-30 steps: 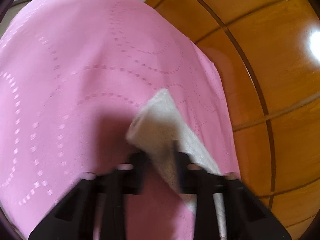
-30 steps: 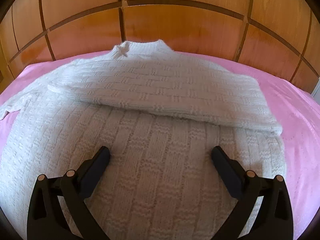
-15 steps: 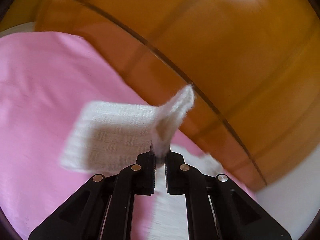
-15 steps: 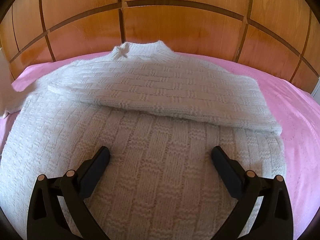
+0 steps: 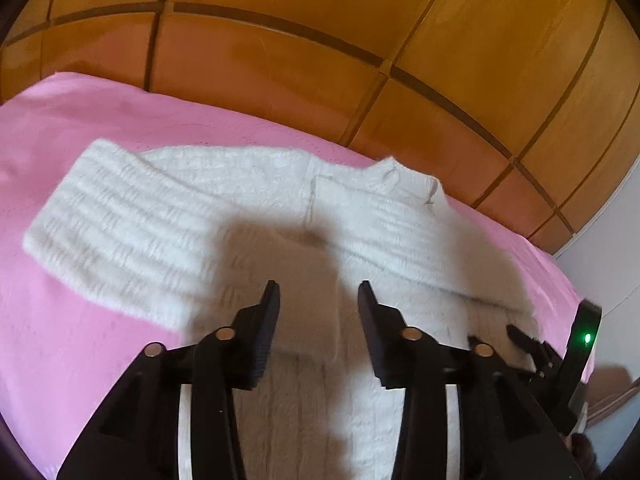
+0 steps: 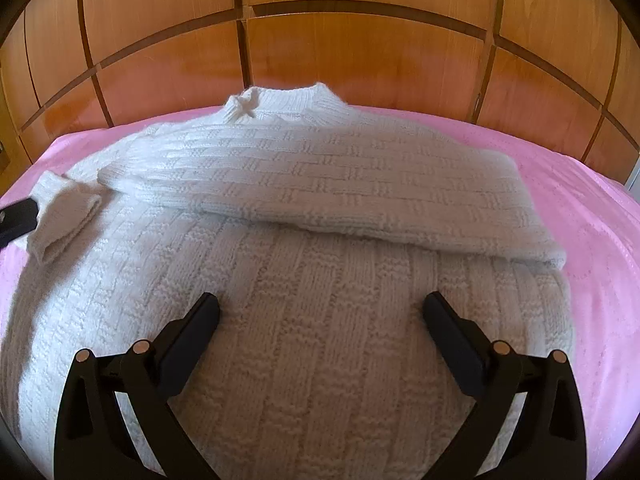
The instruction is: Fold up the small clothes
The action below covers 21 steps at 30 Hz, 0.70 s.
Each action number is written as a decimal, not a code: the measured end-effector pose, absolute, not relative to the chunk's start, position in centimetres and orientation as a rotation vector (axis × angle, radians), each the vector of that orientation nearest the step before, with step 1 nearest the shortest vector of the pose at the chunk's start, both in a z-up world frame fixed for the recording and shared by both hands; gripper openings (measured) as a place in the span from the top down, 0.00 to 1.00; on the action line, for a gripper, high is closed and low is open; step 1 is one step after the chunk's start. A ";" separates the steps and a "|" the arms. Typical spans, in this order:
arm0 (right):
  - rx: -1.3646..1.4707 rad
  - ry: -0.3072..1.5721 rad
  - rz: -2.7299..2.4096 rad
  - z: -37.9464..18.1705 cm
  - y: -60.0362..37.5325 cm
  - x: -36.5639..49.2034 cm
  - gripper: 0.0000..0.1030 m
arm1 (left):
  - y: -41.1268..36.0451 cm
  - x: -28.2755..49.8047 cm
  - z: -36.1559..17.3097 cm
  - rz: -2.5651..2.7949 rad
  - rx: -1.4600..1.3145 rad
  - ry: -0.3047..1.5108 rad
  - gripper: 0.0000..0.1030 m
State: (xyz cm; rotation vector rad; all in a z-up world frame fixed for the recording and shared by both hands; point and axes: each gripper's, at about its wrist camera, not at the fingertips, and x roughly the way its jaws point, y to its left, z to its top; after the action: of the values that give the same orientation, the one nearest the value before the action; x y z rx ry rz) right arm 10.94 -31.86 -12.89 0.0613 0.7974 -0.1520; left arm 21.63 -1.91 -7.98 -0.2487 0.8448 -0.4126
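The left gripper has just been opening; nothing is gripped, its jaws parted above the white sweater. The right gripper is held wide open over it.

A bed covered in a pink sheet carries everything, and it butts against a panelled wooden headboard at the far side. Directly on the sheet lies a white knitted sweater, spread flat with its collar toward the headboard (one sleeve folded across the chest, the other cuff turned in at the left).
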 end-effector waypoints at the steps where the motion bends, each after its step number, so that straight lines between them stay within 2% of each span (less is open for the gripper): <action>1: 0.062 0.797 -0.152 -12.9 -31.9 11.0 0.02 | -1.5 20.7 -8.4 -0.390 -0.232 0.838 0.62; 11: 0.066 0.804 -0.150 -12.9 -32.0 11.1 0.02 | -0.3 15.8 -12.1 -0.351 -0.237 0.812 0.61; 13: 0.073 0.816 -0.140 -12.3 -32.0 11.2 0.07 | 0.3 16.0 -12.5 -0.361 -0.278 0.813 0.61; 15: 0.127 0.807 -0.085 -11.1 -31.9 11.3 0.26 | 0.8 16.2 -12.9 -0.381 -0.318 0.810 0.61; 18: 0.270 0.817 0.108 -9.3 -30.4 12.2 0.36 | 1.6 16.2 -13.2 -0.409 -0.386 0.803 0.61; 21: 0.384 0.893 0.331 -9.2 -27.2 14.5 0.40 | 1.8 16.1 -13.3 -0.418 -0.407 0.795 0.61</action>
State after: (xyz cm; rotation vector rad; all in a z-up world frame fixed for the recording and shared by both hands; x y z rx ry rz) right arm 14.46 -27.21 -9.21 0.3845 0.8931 0.3314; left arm 16.11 1.82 -13.30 -0.4069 0.7947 -0.4183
